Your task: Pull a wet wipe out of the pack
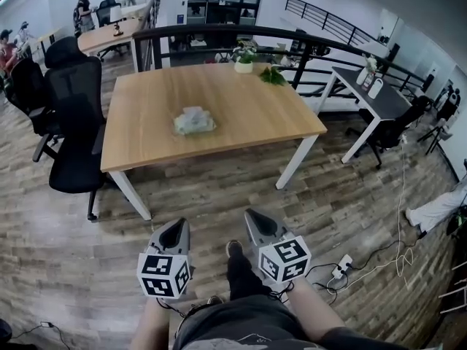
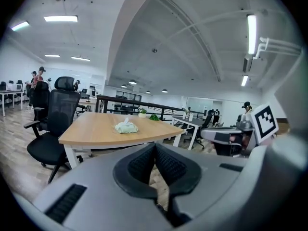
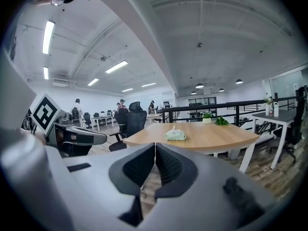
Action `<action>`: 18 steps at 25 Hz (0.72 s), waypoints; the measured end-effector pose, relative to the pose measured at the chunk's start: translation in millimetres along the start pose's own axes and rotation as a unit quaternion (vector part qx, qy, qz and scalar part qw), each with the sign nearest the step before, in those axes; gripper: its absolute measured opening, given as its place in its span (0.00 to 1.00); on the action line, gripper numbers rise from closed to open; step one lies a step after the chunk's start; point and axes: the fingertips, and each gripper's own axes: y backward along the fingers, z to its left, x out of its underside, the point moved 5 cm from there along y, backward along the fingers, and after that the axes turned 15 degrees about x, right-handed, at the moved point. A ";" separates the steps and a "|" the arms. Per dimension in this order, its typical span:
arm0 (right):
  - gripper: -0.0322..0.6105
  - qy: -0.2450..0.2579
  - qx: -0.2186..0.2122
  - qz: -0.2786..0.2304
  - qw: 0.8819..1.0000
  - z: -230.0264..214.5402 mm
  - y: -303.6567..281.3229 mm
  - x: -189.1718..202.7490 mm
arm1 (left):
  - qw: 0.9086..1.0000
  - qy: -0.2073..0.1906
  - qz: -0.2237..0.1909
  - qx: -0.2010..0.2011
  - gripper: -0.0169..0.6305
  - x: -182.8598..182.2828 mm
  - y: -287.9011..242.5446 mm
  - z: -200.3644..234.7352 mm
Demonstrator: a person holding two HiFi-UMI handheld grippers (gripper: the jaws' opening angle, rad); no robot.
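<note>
Two closed hand-held grippers held low, facing a wooden surface (image 1: 146,133) with a wet wipe pack on it.

The wet wipe pack (image 1: 194,121) lies near the middle of the surface, pale green, with a white wipe poking up from its top. The person stands back from the surface's near edge, over a wood-plank floor (image 1: 219,195), so both tools are well apart from the pack. The left hand-held gripper (image 1: 177,226) has its jaws pressed together with nothing between them. The right hand-held gripper (image 1: 255,217), just beside it, is also pressed together and empty. Both point towards the surface. A black office chair (image 1: 73,115) stands at the surface's left side. A small potted plant (image 1: 244,60) sits at its far edge.
</note>
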 end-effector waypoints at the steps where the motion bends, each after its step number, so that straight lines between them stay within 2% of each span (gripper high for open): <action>1: 0.09 -0.002 0.000 0.000 1.000 -1.4 -3.9 0.6 | 1.000 0.001 0.001 0.000 0.05 -0.1 -1.3 1.5; 12: 0.09 -0.016 -0.020 0.018 1.000 -17.7 -70.2 2.7 | 1.000 0.014 0.010 -0.019 0.05 -11.9 -40.0 41.3; 18: 0.09 -0.034 -0.053 -0.004 0.998 -21.1 -112.2 -11.7 | 0.999 0.019 0.004 -0.029 0.05 -27.5 -69.7 68.6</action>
